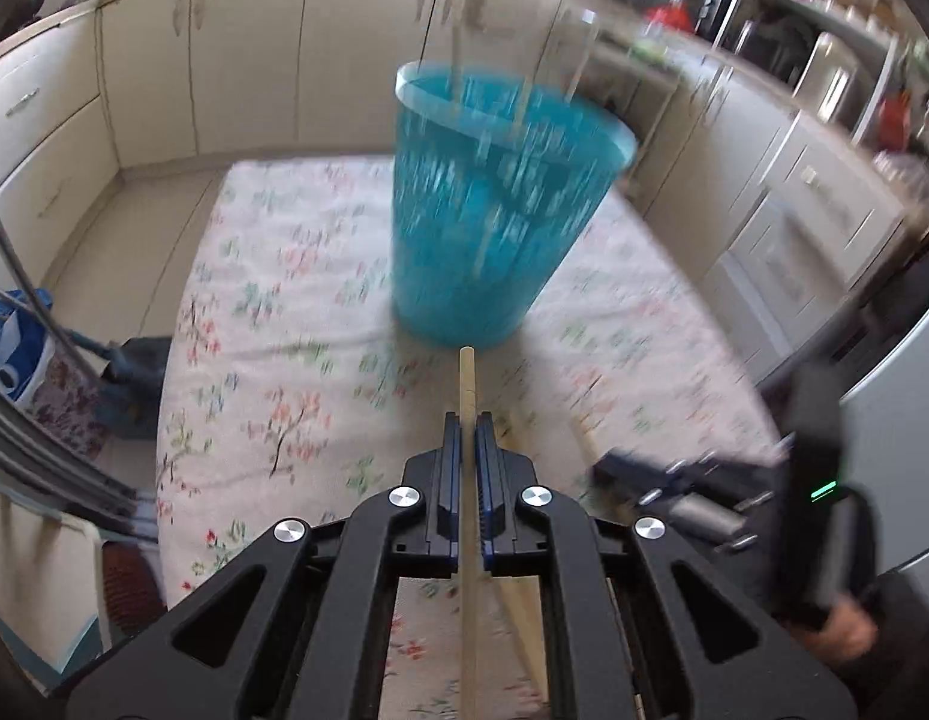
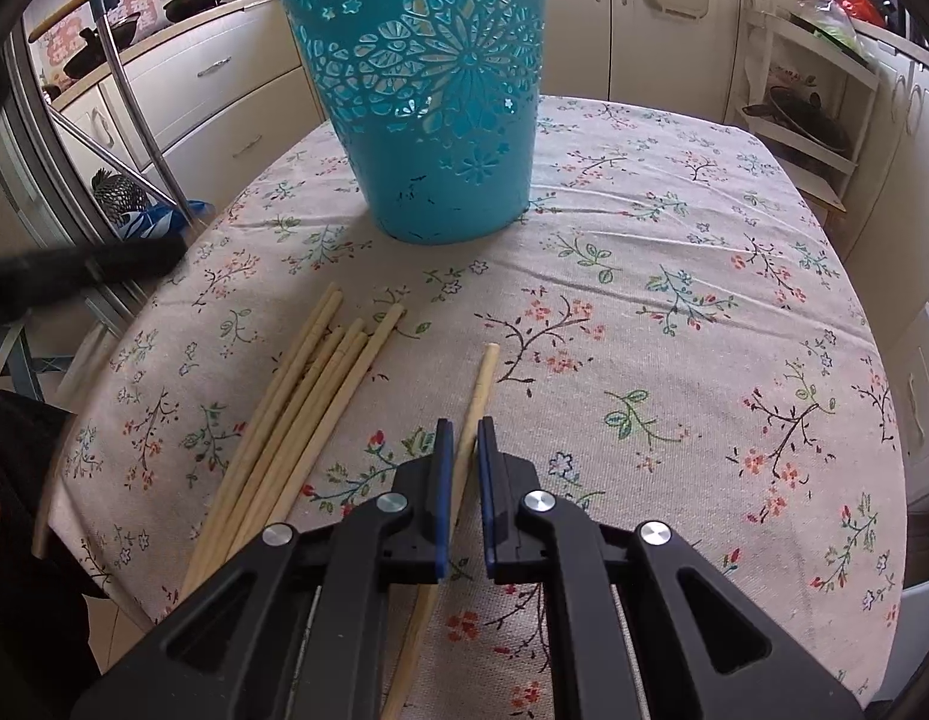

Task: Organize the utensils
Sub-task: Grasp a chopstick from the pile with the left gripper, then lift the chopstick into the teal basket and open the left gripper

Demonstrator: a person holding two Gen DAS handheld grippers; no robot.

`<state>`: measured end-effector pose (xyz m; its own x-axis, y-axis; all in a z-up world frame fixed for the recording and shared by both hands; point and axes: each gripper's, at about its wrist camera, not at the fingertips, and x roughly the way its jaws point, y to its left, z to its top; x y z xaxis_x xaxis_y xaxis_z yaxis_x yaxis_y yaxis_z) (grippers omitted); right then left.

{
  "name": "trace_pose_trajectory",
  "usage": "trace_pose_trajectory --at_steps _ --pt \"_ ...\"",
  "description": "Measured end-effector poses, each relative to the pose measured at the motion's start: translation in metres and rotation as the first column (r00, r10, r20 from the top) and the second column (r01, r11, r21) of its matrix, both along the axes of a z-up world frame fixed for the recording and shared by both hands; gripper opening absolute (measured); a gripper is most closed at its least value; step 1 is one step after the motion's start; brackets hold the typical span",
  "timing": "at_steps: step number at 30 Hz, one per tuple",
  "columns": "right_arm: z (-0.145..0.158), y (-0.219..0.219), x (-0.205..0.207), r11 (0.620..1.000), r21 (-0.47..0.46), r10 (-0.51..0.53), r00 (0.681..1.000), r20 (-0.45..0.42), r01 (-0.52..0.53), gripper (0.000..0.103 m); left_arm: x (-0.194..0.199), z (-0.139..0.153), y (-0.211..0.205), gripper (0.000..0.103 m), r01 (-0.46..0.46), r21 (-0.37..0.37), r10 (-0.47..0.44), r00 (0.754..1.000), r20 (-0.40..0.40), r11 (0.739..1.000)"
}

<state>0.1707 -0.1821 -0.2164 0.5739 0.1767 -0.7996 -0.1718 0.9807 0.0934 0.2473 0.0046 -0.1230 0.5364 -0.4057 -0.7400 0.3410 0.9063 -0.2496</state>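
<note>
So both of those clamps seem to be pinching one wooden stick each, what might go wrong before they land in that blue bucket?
The left gripper pinches its pale wooden chopstick partway along, so the stick could pivot or slip. The teal plastic cut-out basket looks light and already holds sticks; a bump might tip it. The right gripper with its own chopstick sits beside the loose chopstick pile near the floral tablecloth edge, where a nudge could roll some off.

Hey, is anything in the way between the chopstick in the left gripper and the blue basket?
Nothing visible. The left gripper is shut on one chopstick, whose tip points at the blue basket. Only bare floral tablecloth lies between them. The basket's open rim sits higher than the tip.
</note>
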Motion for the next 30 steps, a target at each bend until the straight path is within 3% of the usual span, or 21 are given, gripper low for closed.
trace_pose_trajectory --at_steps 2,8,14,18,20,22,30 --pt "0.000 -0.002 0.000 1.000 0.008 -0.001 1.000 0.003 0.001 0.009 0.000 0.031 0.003 0.005 0.009 -0.069 -0.005 0.998 0.065 0.998" --pt "-0.001 -0.008 -0.001 0.999 0.037 -0.002 1.000 0.005 0.001 0.009 0.023 0.103 -0.015 0.005 0.018 -0.145 0.017 0.972 0.233 0.989" --pt "-0.001 -0.009 -0.001 0.998 0.062 -0.005 1.000 0.003 0.005 0.009 0.080 0.145 -0.046 0.005 -0.012 -0.202 0.083 0.933 0.349 0.979" --pt "-0.001 -0.009 0.000 0.998 0.067 -0.003 1.000 0.000 0.003 0.009 0.116 0.154 -0.057 0.005 -0.094 -0.252 0.193 0.893 0.406 0.963" --pt "-0.001 -0.012 0.001 0.998 0.070 -0.002 1.000 -0.002 0.002 0.009 0.134 0.147 -0.061 0.005 -0.162 -0.257 0.260 0.870 0.418 0.953" --pt "-0.001 -0.014 0.001 0.997 0.075 -0.002 1.000 -0.003 0.002 0.009 0.150 0.136 -0.064 0.005 -0.215 -0.251 0.304 0.862 0.404 0.944" --pt "-0.002 -0.016 0.001 0.996 0.092 -0.005 1.000 -0.007 0.006 0.009 0.163 0.084 -0.064 0.005 -0.280 -0.132 0.309 0.887 0.344 0.951"
